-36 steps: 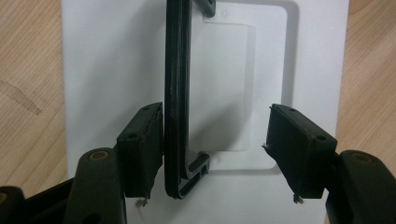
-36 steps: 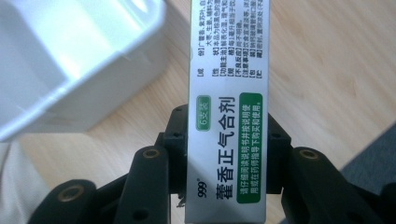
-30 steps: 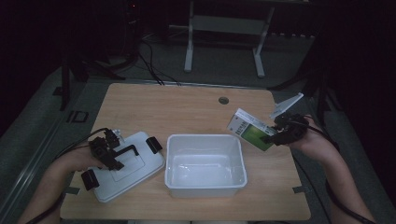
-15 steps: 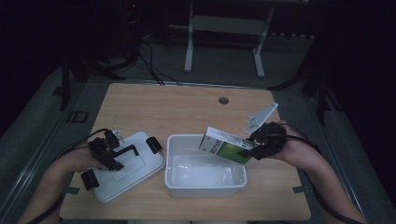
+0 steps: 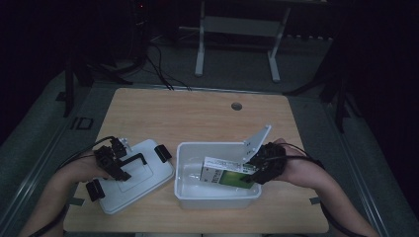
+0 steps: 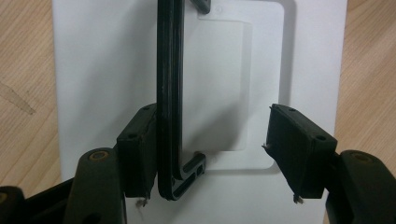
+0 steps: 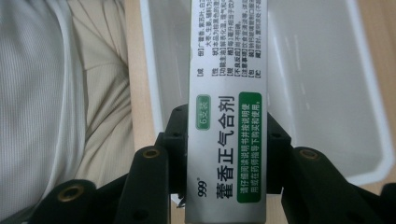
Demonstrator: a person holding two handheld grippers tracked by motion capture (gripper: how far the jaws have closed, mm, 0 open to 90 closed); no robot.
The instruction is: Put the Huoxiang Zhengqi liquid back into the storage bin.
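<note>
The right gripper (image 5: 249, 174), clamped on the box (image 5: 225, 174), has carried it over into the bin (image 5: 190, 190); release comes next. The left gripper (image 6: 212, 154) rests apart on the lid (image 5: 148, 180).

White-and-green box (image 7: 227, 116), white bin (image 5: 217, 197), white lid (image 5: 143, 173) with black handle (image 6: 169, 93), light wood table (image 5: 197, 113).

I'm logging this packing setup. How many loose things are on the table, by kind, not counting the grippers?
White plastic bin: 1
White bin lid with black handle: 1
Green-and-white medicine box, held over the bin: 1
Total: 3
</note>
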